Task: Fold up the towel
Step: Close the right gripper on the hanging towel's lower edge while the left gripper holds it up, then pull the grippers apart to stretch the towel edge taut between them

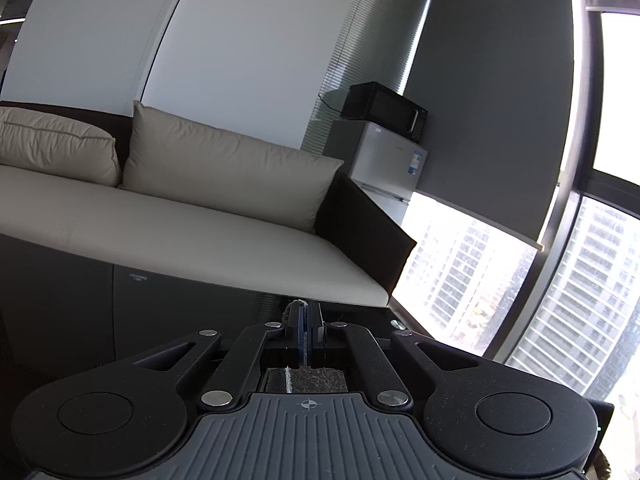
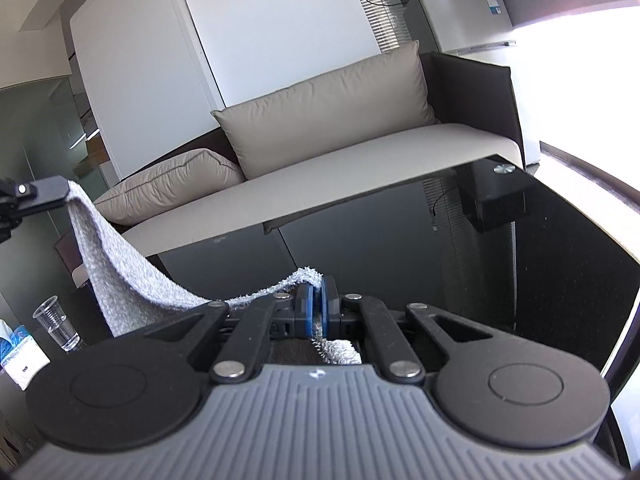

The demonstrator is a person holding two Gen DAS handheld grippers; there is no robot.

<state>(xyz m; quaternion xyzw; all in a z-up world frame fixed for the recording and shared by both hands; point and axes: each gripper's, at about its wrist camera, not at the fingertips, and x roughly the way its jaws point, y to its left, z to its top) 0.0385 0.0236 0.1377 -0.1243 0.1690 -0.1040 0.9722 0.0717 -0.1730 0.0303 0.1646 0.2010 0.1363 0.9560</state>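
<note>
Both-handed lift, clearly. Right gripper (image 2: 316,300), black with blue pads, is clamped on a corner of the light grey terry towel (image 2: 128,268); a tuft of cloth sticks out past the tips and more bunches behind them. Left gripper (image 1: 304,320) has its blue pads pressed together on a thin grey sliver of the same cloth; in the right wrist view it shows at the far left, held higher (image 2: 40,194), pinching the other corner. Between the two the towel hangs in a sagging sweep, its lower part hidden behind the right gripper body, above the glossy black glass table (image 2: 560,272). Beyond: beige cushioned sofa (image 2: 360,152), small white fridge (image 2: 472,16), clear plastic cup (image 2: 56,322) at the table's left.

Step, as I judge it: towel picked up by one edge, fold not yet made. Next move likely calls for levelling the two corners, tightening the edge, then laying it over onto the table without loosening either pinch.
</note>
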